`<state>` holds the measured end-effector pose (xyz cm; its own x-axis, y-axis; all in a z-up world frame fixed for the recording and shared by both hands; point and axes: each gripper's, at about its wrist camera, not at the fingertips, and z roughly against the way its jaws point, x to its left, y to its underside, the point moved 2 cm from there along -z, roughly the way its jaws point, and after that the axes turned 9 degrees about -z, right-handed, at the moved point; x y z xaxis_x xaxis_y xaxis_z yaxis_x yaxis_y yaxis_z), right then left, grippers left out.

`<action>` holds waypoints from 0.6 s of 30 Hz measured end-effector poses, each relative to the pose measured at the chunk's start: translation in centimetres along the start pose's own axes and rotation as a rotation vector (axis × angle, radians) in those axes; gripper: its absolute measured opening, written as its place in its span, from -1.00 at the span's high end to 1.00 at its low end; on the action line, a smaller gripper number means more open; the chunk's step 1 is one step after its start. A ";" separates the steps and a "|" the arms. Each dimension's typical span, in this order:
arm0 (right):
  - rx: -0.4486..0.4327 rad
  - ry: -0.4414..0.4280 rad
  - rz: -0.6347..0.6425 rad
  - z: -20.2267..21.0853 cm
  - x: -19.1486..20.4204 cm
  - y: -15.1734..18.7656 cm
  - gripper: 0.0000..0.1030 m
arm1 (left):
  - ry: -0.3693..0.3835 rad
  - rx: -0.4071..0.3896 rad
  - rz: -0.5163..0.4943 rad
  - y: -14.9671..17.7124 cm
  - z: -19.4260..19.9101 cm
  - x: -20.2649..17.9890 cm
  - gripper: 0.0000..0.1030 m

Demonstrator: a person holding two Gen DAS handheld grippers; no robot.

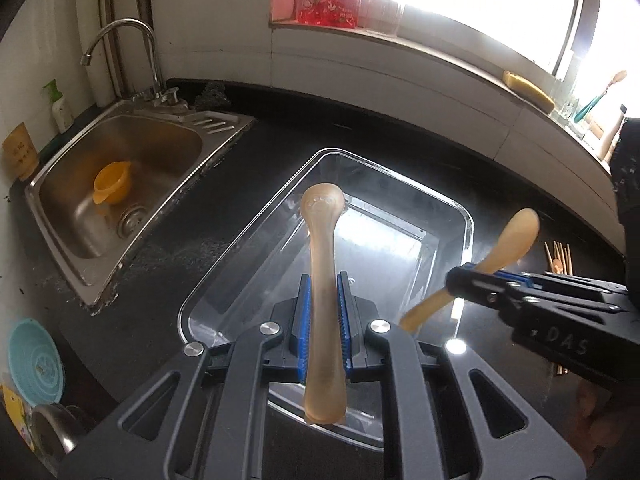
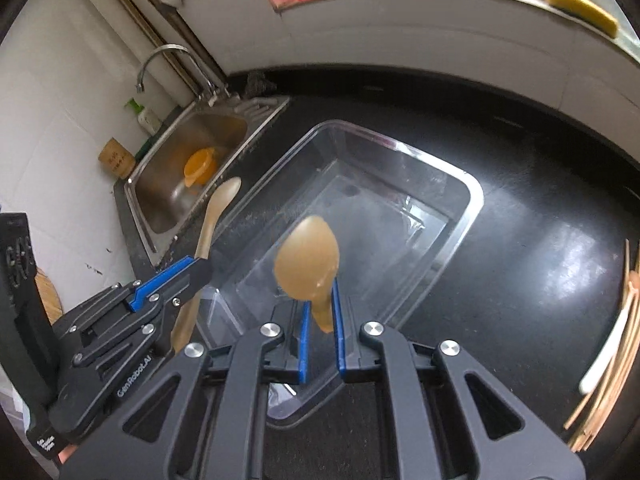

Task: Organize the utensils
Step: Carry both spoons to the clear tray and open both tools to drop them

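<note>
A clear plastic container [image 1: 460, 216] sits on the black counter; it also shows in the right wrist view [image 2: 476, 196]. My left gripper [image 1: 325, 312] is shut on a tan translucent spoon [image 1: 324, 264], held above the container's near end; the same spoon and gripper appear in the right wrist view [image 2: 212, 216]. My right gripper [image 2: 320, 320] is shut on a second tan spoon [image 2: 308, 260], bowl forward, above the container. In the left wrist view this second spoon [image 1: 516, 232] and the right gripper [image 1: 472, 276] are over the container's right rim.
A steel sink [image 1: 132, 184] with an orange cup [image 1: 114, 188] and a faucet [image 1: 132, 40] lies at the left. Wooden chopsticks [image 2: 612, 360] lie on the counter at the right. A teal strainer [image 1: 34, 364] is at the lower left. The windowsill carries a sponge [image 1: 528, 88].
</note>
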<state>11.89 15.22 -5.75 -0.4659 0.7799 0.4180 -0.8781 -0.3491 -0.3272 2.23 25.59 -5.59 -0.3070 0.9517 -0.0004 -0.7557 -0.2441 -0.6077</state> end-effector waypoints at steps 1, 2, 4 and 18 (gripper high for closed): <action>0.018 -0.004 0.002 -0.5 0.0 -0.3 0.79 | 0.001 0.004 0.001 -0.1 -0.3 0.0 0.76; 0.033 -0.003 0.005 -1.0 0.1 -0.6 0.79 | 0.002 0.006 0.002 -0.2 -0.7 0.1 0.76; 0.061 -0.009 -0.002 -1.7 0.1 -1.2 0.79 | 0.005 0.013 0.006 -0.4 -1.3 0.2 0.76; -0.080 -0.006 -0.037 1.8 -1.6 -4.8 -0.82 | -0.066 0.000 0.037 -0.7 -2.2 1.5 -0.57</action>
<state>16.65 14.70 -3.38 -0.4343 0.7882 0.4361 -0.8832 -0.2776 -0.3780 3.57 27.64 -6.89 -0.3721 0.9277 0.0296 -0.7435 -0.2788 -0.6079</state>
